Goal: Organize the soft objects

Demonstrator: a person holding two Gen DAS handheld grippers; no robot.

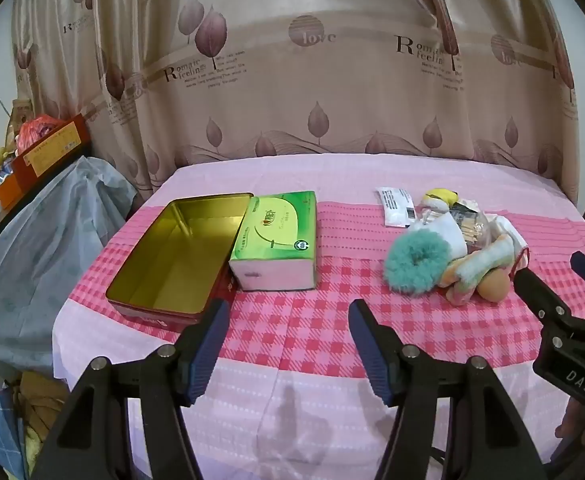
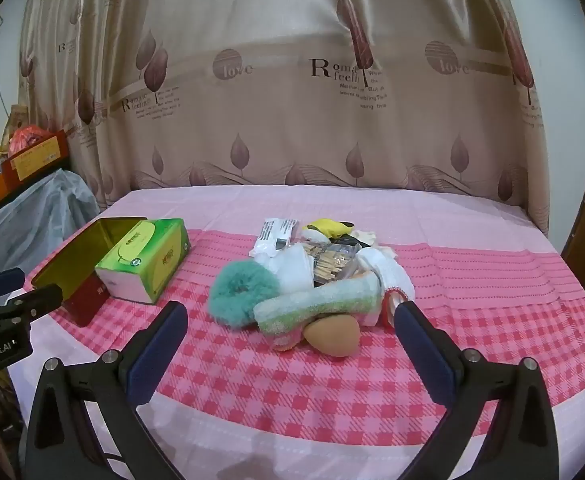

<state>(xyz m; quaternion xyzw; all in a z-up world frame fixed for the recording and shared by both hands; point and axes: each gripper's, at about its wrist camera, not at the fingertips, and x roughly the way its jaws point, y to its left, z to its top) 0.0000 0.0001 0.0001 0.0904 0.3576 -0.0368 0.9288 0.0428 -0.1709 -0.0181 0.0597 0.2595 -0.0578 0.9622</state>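
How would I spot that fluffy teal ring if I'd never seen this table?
Start at the pink checked tablecloth and find the heap of small soft things to the right of the green tissue box. The fluffy teal ring lies at the heap's left edge, touching a rolled striped towel. It alone is furry, round and holed.

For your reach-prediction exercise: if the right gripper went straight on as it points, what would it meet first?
Probably the tan sponge at the near edge of the pile, between the open fingers; depth is uncertain.
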